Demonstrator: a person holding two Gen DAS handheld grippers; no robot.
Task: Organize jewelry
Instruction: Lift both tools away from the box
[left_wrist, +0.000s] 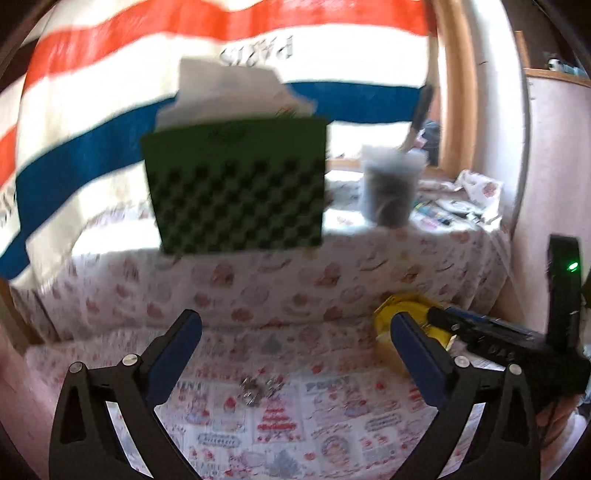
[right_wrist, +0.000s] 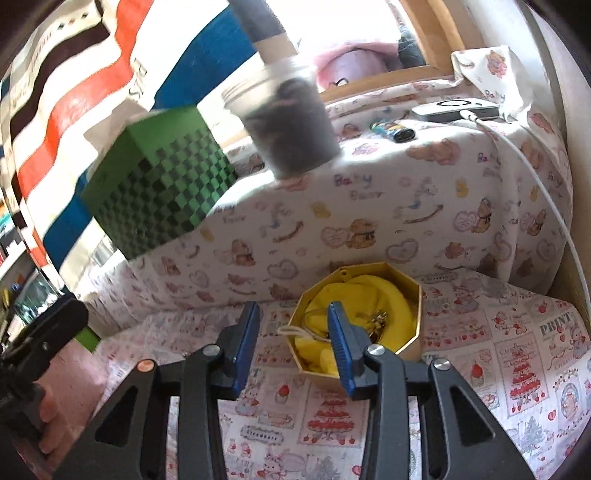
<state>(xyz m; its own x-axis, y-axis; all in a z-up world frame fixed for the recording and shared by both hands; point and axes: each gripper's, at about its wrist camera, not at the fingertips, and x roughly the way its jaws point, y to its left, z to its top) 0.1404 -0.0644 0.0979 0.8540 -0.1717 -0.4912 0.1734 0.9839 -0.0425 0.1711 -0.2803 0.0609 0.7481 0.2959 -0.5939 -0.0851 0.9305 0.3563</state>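
With both the left tongs (left_wrist: 295, 347) and right tongs (right_wrist: 291, 343) released and empty, the small silver jewelry (left_wrist: 260, 387) lying loose mid-surface could snag the printed cloth (left_wrist: 332, 424) or be nudged away from the gold octagonal box (right_wrist: 406, 295) toward the raised back ledge.

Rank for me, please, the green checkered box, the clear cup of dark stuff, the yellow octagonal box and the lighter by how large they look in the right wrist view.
1. green checkered box
2. yellow octagonal box and clear cup: these look alike, and the cup stands farther back, so I will not rank them.
3. lighter, clearly smallest, though also far away.
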